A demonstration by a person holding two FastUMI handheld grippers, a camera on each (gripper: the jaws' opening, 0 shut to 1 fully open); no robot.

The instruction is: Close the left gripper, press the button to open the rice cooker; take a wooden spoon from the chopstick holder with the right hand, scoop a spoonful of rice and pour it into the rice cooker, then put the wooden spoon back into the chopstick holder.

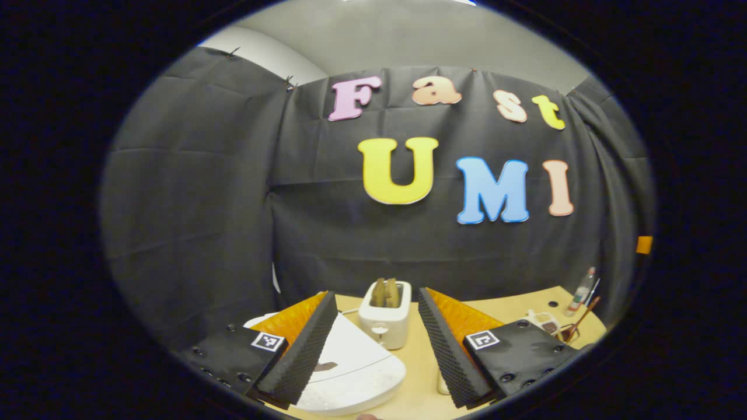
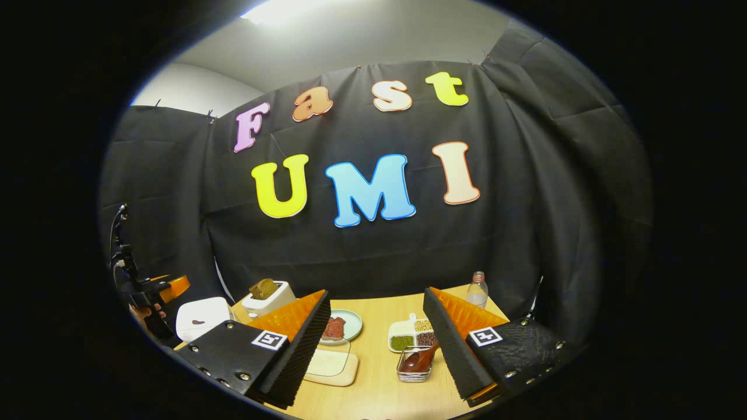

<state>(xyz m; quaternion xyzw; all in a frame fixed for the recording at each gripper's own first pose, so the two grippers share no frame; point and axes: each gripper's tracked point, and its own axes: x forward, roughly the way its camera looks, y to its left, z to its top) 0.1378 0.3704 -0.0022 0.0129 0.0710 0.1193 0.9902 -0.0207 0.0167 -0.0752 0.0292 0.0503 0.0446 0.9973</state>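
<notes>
**Both grippers held open above the table, rice cooker lid down**

Left gripper (image 1: 378, 344) hung above the wooden table (image 1: 420, 385) with its fingers spread wide and nothing between them. Below and between its fingers I saw the white rice cooker (image 1: 356, 373), lid down, a small dark mark on its top. Just behind the cooker stood a white toaster (image 1: 385, 321) with brown bread slices sticking up from its slots. Far to the right of that view, near the table's edge, a wooden spoon (image 1: 580, 321) leaned out of a wire holder, though I could not make out the holder clearly there. A small bottle (image 1: 582, 290) stood just behind it.

My right gripper (image 2: 376, 344) was also spread apart and held nothing. Between its fingers lay the chopstick holder (image 2: 415, 364), a small wire basket, with the wooden spoon (image 2: 421, 359) resting in it, bowl showing. Just behind that basket sat a white divided dish (image 2: 411, 336) with green, dark and pale grains in its compartments. To the left of it I saw a pale green plate (image 2: 350, 326) carrying something reddish-brown, and nearer me a cutting board (image 2: 332, 364) with a clear cover. In the right gripper view the rice cooker (image 2: 201, 318) stood at the table's left end, toaster beside it, and my other hand gripped the left gripper just beyond it.
</notes>
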